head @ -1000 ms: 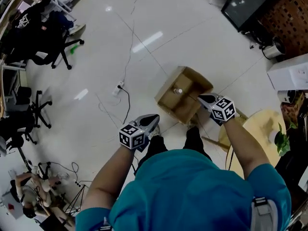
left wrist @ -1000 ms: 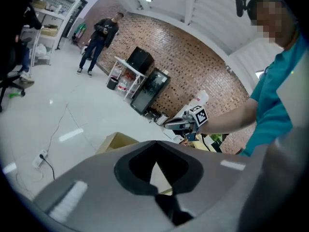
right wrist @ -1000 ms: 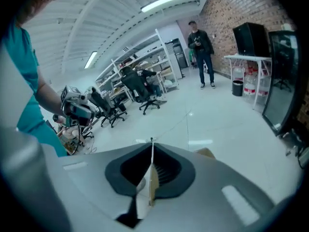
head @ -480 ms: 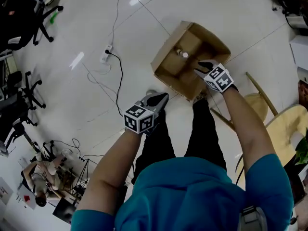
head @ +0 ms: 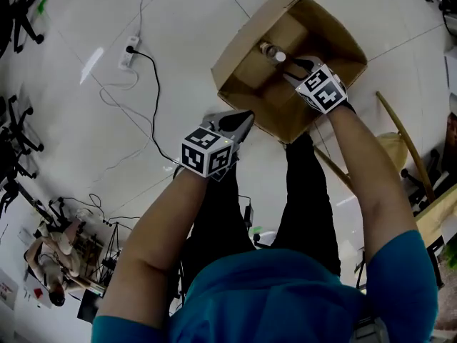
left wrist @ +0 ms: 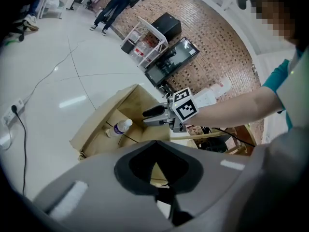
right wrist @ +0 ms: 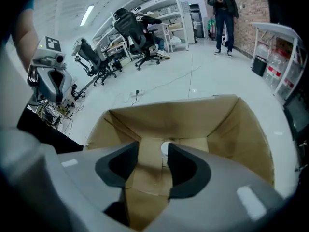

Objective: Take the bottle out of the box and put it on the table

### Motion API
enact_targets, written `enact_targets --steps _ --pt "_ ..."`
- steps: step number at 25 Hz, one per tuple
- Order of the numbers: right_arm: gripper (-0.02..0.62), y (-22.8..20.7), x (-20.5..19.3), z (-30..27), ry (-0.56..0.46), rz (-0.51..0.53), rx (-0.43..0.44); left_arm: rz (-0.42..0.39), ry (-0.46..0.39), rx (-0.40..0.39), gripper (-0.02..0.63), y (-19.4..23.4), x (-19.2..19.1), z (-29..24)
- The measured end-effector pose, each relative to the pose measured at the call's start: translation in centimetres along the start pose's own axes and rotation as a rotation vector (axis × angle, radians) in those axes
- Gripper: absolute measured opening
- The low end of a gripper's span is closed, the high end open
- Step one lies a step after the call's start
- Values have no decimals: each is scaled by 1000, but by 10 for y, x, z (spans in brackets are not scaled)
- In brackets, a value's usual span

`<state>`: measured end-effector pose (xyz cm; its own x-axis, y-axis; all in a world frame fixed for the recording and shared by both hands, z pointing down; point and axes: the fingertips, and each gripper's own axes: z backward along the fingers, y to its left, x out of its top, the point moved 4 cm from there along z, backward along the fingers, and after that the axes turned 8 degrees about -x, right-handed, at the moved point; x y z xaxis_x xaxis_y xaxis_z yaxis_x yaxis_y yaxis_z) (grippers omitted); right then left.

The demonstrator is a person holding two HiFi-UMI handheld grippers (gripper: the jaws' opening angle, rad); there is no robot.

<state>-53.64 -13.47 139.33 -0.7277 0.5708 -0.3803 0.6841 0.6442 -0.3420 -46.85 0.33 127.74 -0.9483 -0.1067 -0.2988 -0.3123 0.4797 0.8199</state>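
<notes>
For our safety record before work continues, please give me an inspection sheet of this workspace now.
surface: pale glossy floor, bearing the open cardboard box.
job's things: bottle seems to lie on its side inside the box, not gripped.
clutter: nothing seen near the box.
grippers: right gripper open, jaws just opening, in the box mouth, aimed at the bottle; left gripper shut, outside the box.
cables: power strip with black cable on the floor, apart from the box.
surroundings: office chairs, wooden chair, a standing person.
</notes>
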Motion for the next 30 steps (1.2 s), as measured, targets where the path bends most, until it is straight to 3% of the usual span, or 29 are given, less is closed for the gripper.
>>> enact_targets --steps 6,16,21,30 --pt "198 -8 -31 -44 74 12 -24 -2 41 -44 -2 23 -17 -29" --pt "200 -12 -23 -87 204 63 -19 6 59 -97 -2 48 -8 -37" --pt "158 -17 -31 -97 258 108 -35 13 51 -103 -2 50 -7 -41" --pt "147 -22 -29 -96 259 216 -56 25 5 -84 -2 54 0 -41"
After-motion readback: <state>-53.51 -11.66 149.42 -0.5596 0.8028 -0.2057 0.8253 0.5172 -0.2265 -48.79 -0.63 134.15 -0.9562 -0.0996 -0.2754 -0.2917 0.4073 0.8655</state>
